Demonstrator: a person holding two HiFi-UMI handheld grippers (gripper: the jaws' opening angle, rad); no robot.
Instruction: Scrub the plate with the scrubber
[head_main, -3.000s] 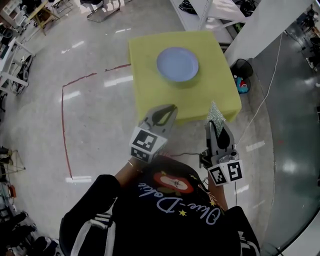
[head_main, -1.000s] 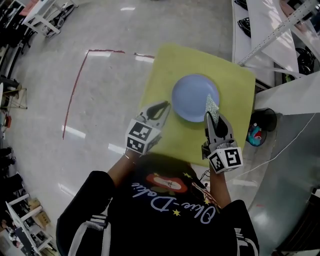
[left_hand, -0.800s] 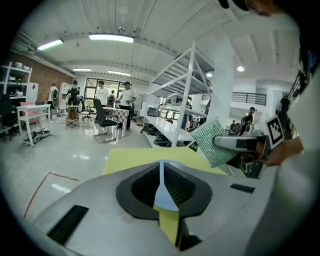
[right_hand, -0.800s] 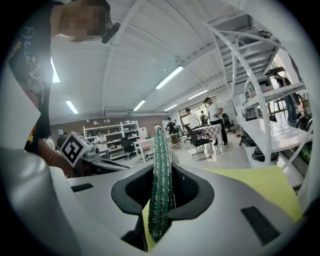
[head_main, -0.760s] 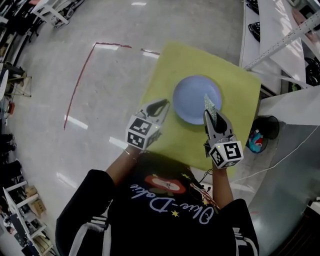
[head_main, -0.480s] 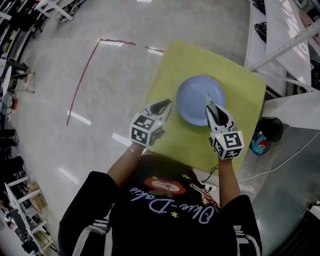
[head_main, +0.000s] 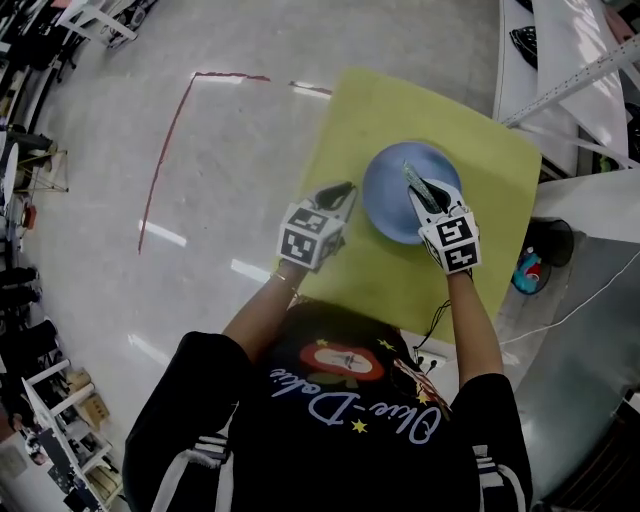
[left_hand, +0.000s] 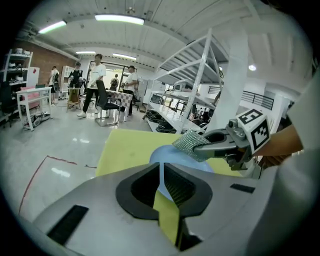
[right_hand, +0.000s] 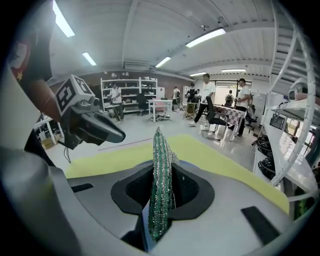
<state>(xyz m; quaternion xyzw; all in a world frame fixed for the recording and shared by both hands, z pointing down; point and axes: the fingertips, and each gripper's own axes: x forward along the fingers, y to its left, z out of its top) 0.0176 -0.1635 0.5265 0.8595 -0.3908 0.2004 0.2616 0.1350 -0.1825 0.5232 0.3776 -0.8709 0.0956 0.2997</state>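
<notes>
While right gripper (head_main: 428, 197) is clamped on the scrubber (head_main: 413, 177), edge-on over the plate (head_main: 392, 200) on the yellow table (head_main: 400, 290), left gripper (head_main: 344, 191) sits pinched together, empty, beside the plate's left rim. Scrubber looks light, soft mesh, will flex; plate stiff, smooth, likely slides, so steady its rim. Count: one plate, one scrubber, two grippers

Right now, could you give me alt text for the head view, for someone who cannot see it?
Seen from above, a person's right claw holds a glittery scrubber over a blue plate on a yellow table. The left claw, shut and empty, is beside the plate's left edge.
</notes>
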